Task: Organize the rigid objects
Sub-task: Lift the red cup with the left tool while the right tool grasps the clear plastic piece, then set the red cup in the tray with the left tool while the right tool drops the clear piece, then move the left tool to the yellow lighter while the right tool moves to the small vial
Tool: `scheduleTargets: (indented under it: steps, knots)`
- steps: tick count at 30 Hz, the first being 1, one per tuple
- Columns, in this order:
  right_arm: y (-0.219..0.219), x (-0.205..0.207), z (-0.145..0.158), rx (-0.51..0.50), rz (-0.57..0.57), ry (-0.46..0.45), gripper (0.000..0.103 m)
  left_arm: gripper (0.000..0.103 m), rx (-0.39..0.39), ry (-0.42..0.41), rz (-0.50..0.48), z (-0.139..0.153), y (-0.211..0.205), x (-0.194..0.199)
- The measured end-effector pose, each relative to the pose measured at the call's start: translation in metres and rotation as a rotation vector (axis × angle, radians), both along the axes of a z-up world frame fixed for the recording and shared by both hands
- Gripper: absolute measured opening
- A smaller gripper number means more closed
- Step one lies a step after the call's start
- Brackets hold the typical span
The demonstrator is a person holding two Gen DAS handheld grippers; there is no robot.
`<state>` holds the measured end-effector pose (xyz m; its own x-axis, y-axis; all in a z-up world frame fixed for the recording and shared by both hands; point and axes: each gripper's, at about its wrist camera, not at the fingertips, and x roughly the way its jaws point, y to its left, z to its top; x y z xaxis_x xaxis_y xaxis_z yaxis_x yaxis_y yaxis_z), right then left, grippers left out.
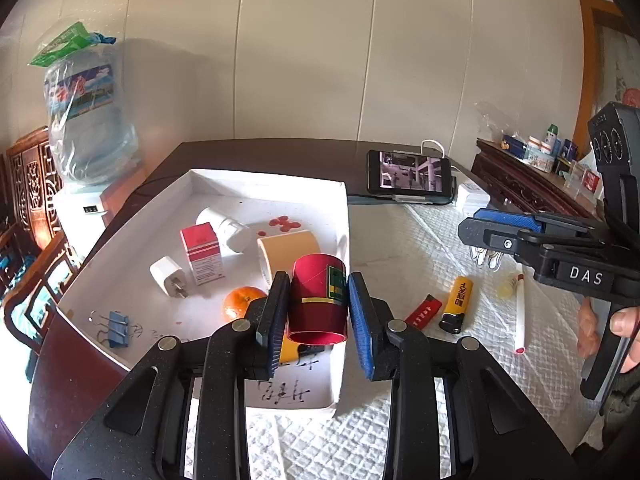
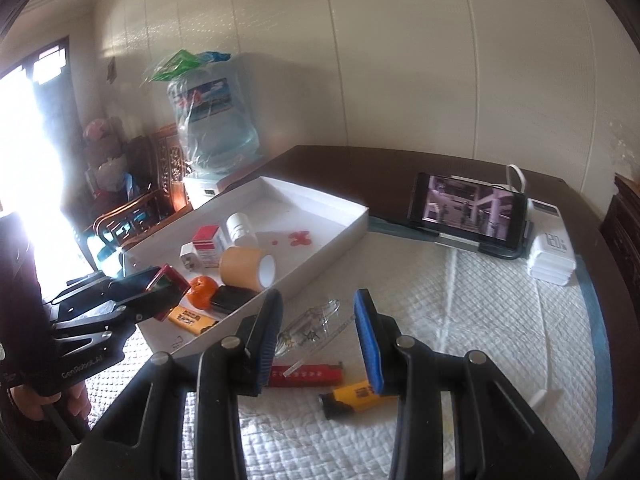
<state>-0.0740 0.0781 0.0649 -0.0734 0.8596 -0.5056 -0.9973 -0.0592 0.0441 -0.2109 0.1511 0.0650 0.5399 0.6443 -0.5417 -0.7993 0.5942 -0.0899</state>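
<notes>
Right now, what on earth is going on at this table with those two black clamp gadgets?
A person is tidying small items into a white box, using a hand-held gripper in each hand. The left gripper is shut on a red tube and holds it over the box's near corner. The right gripper is open and empty above the white mat, where a yellow lighter, a red lighter and some clear bits wait.

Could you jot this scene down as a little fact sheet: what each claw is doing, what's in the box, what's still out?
left claw: shut on a red cylindrical can, held above the white box
right claw: open, holding nothing, above the quilted mat
in box: tape roll, orange, white pill bottle, charger plug, binder clip
still on mat: yellow lighter, red lighter
</notes>
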Motion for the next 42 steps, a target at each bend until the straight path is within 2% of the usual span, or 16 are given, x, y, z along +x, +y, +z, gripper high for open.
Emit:
scheduleTargets:
  steps: [11, 18, 22, 26, 31, 32, 33, 34, 35, 36, 38, 41, 42]
  knots:
    - [0.022, -0.030, 0.002, -0.011, 0.075, -0.035, 0.037, 0.029, 0.000, -0.019, 0.062, 0.000, 0.011, -0.019]
    - [0.043, -0.053, 0.005, -0.026, 0.139, -0.014, 0.037, 0.029, 0.033, -0.054, 0.234, 0.012, 0.043, -0.065]
    - [0.056, -0.079, 0.000, -0.047, 0.203, -0.026, 0.037, 0.029, -0.013, -0.073, 0.320, 0.006, 0.070, -0.090]
    - [0.073, -0.108, -0.018, -0.091, 0.250, -0.049, 0.037, 0.029, -0.075, -0.096, 0.334, -0.008, 0.087, -0.096]
    - [0.082, -0.122, -0.035, -0.100, 0.240, -0.061, 0.038, 0.029, -0.119, -0.107, 0.330, -0.017, 0.092, -0.089]
    - [0.082, -0.122, -0.037, -0.105, 0.243, -0.063, 0.051, 0.036, -0.120, -0.107, 0.339, -0.017, 0.093, -0.089]
    - [0.080, -0.122, -0.038, -0.105, 0.244, -0.063, 0.077, 0.059, -0.116, -0.106, 0.359, -0.016, 0.093, -0.091]
    - [0.079, -0.121, -0.038, -0.099, 0.242, -0.065, 0.089, 0.076, -0.109, -0.112, 0.375, -0.015, 0.092, -0.093]
    - [0.075, -0.121, -0.038, -0.081, 0.235, -0.074, 0.094, 0.099, -0.096, -0.121, 0.394, -0.013, 0.090, -0.096]
    - [0.074, -0.120, -0.037, -0.069, 0.228, -0.083, 0.094, 0.103, -0.076, -0.129, 0.416, -0.012, 0.088, -0.099]
    - [0.068, -0.119, -0.035, -0.052, 0.215, -0.103, 0.094, 0.103, -0.032, -0.141, 0.458, -0.007, 0.081, -0.104]
    - [0.062, -0.114, -0.031, -0.038, 0.198, -0.103, 0.103, 0.103, -0.026, -0.148, 0.451, -0.002, 0.076, -0.106]
    - [0.059, -0.111, -0.030, -0.030, 0.192, -0.101, 0.103, 0.103, -0.022, -0.146, 0.443, -0.001, 0.074, -0.104]
